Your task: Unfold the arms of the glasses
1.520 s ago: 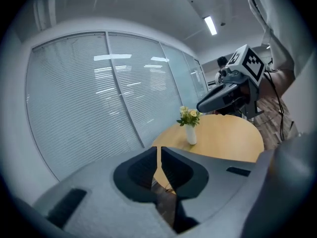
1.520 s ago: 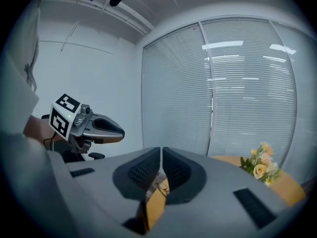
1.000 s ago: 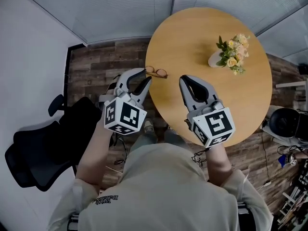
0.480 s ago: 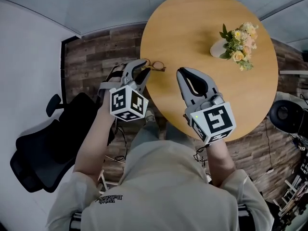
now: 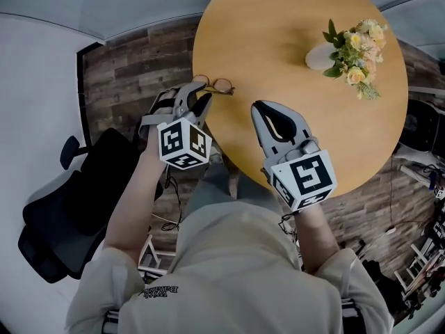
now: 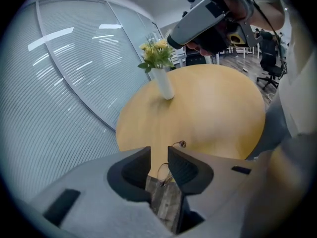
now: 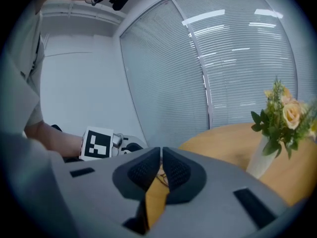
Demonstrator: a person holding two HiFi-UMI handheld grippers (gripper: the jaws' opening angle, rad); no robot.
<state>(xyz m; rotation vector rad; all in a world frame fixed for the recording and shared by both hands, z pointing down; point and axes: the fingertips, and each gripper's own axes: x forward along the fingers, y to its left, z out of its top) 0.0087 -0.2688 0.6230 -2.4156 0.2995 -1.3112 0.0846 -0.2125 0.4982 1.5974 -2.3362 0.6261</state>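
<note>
Left tongs (image 5: 197, 93) sit at the near-left rim of the round wooden bench (image 5: 278, 26), tips right at the glasses (image 5: 220, 85). From the left gripper view, these tongs (image 6: 158, 152) are parted by a modest gap, and one lens of the glasses (image 6: 165, 171) shows in that gap, close to the right-hand jaw. Whether either jaw touches the frame, I cannot tell. The glasses lie on the very edge of the bench (image 6: 213, 113), partly over the plank floor (image 5: 132, 75) below. Whether the arms are folded is too small to read.

Right tongs (image 5: 259, 111) hover over the bench nearer my body, well apart from the glasses, pointing toward the left-hand side. From the right gripper view, these tongs (image 7: 160, 155) are pressed nearly together, with only a thin slit and nothing held. Bench surface (image 7: 223, 143) shows below the slit.

White vase of yellow and pale flowers (image 5: 348, 47) stands upright on the far right part of the bench, well away from both tongs; also seen at (image 6: 159, 68) and (image 7: 280, 128).

Black office chair (image 5: 55, 214) is on the floor to my left.
</note>
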